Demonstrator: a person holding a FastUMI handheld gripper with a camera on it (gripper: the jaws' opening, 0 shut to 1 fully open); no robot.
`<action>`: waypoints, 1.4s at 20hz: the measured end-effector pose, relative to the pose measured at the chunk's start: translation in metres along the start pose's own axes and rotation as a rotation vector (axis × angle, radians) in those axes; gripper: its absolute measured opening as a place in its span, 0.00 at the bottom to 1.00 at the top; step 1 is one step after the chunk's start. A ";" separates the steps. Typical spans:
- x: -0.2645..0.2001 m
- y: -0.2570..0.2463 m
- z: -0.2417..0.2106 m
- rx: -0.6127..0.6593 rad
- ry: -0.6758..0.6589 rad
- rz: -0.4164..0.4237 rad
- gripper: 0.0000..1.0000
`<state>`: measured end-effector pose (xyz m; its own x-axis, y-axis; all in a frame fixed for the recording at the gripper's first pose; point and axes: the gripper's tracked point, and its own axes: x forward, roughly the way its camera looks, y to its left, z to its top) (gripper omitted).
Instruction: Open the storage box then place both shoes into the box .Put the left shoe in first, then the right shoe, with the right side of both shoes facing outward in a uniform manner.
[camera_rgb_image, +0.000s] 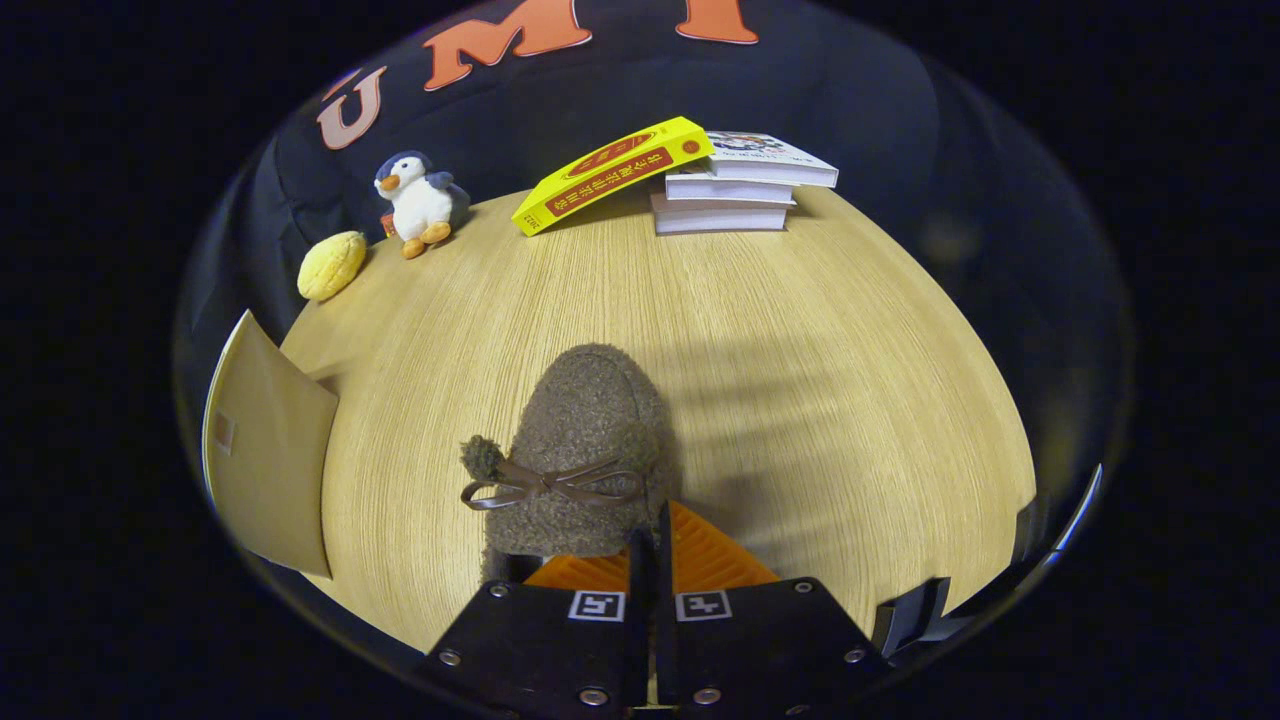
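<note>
Gripper (652, 545) closed on the rear rim of a fuzzy brown shoe (585, 450) with a bow, toe pointing toward the table's far edge, near the middle of the pale wood-grain table (850, 380). Along the far edge: a stack of books (735, 190) with a yellow book (610, 172) leaning on it, a plush penguin (420, 202) and a yellow round toy (332, 264) toward the far left corner. At the left edge, a tan cardboard flap (268, 450), with black cloth wall (850, 90) behind the table.

brown fuzzy shoe (585, 450), yellow book (610, 172), light woodgrain table (800, 350)
</note>
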<state>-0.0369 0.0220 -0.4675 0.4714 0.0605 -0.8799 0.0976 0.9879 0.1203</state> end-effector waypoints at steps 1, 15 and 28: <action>-0.005 0.003 0.000 0.017 0.002 0.011 0.04; -0.105 0.145 0.070 -0.011 -0.110 0.173 0.04; -0.162 0.311 0.089 -0.054 -0.094 0.303 0.03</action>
<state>-0.0048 0.3066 -0.2463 0.5508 0.3423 -0.7612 -0.1049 0.9332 0.3438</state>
